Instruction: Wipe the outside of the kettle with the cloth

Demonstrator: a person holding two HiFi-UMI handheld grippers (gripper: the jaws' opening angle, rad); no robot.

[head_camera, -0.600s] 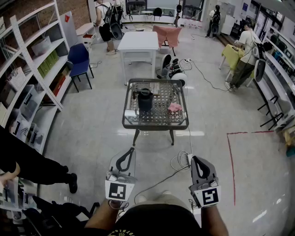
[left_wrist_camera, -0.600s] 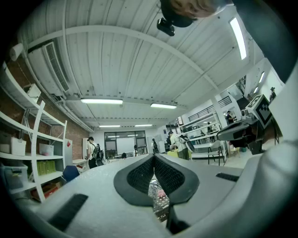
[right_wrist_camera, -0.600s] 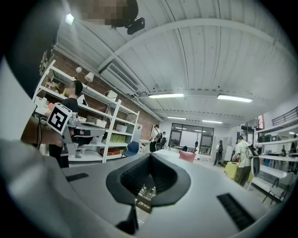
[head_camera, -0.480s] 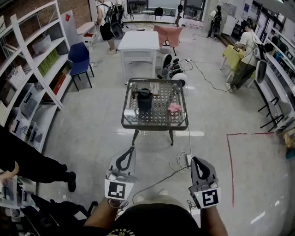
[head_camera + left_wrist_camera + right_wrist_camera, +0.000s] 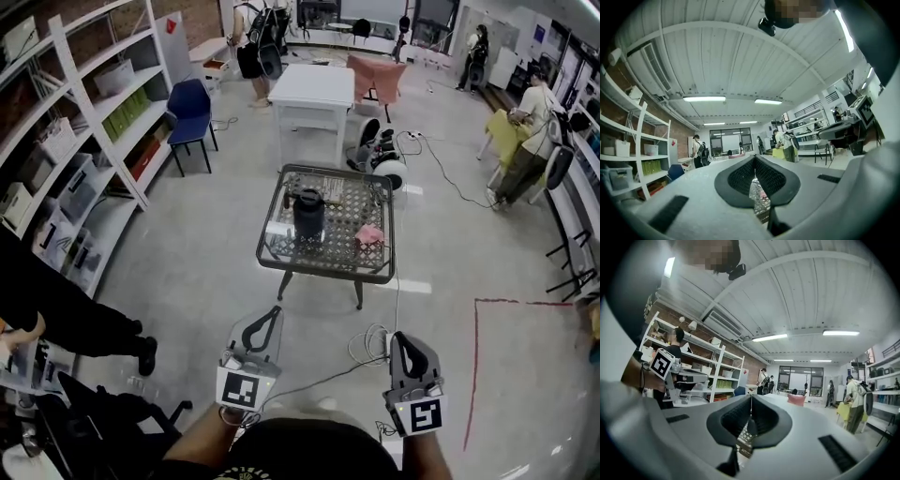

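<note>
A dark kettle stands upright on a small metal mesh table a few steps ahead of me. A pink cloth lies on the table to the kettle's right, apart from it. My left gripper and right gripper are held level in front of my body, well short of the table, both shut with nothing in them. In the left gripper view the pads meet, and a sliver of the mesh table shows below them. The right gripper view shows its pads closed too.
White shelving runs along the left, with a blue chair beside it. A white table and a wheeled machine stand behind the mesh table. A cable lies on the floor. A person in black is at my left.
The mesh table with kettle and cloth has shifted lower and to the right in the head view and looks slightly nearer. Both grippers stay shut in the same place before me.
</note>
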